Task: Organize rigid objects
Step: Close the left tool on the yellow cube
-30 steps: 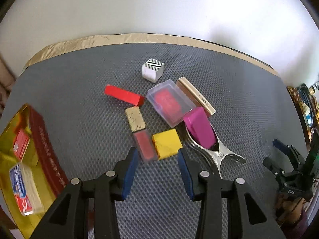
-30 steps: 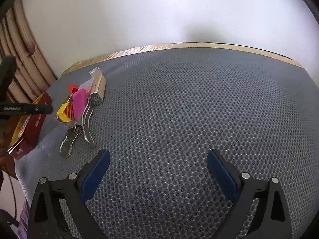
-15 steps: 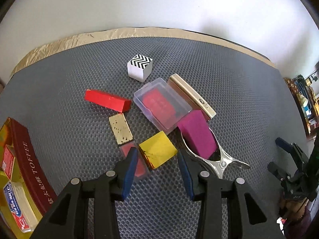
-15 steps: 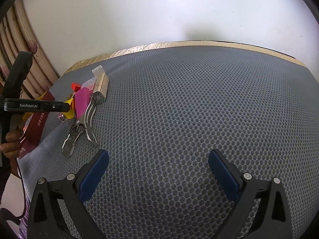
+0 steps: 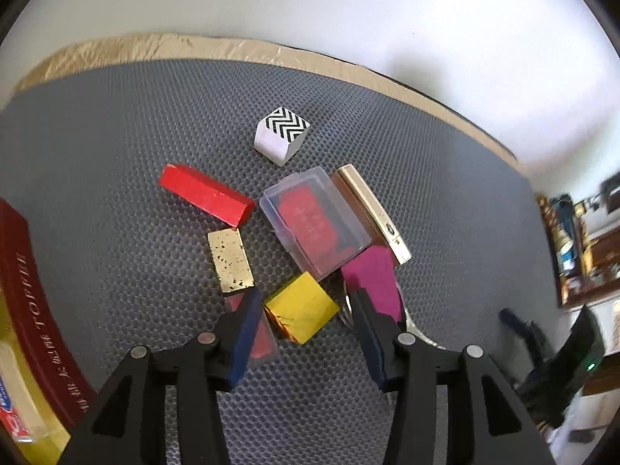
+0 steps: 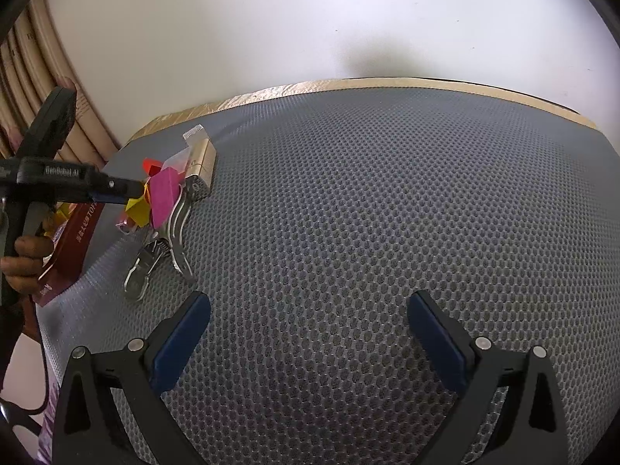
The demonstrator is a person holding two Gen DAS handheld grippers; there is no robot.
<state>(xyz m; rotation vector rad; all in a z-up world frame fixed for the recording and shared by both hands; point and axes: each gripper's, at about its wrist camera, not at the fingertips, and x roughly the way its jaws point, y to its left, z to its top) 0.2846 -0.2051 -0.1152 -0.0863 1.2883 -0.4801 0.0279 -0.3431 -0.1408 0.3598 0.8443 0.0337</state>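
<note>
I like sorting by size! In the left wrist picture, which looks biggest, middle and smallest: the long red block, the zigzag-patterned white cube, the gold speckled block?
1. Long red block, clearly biggest.
2. and 3. Zigzag-patterned white cube and gold speckled block look about alike; the cube lies farther from the camera, so I won't rank them.

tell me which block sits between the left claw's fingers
The yellow block; it lies in the open left claw. The red block and zigzag cube sit farther off.

Grey mesh mat (image 6: 368,213) over the surface.
White wall (image 6: 271,19) behind; cluttered shelves (image 5: 581,255) stand at the right.
</note>
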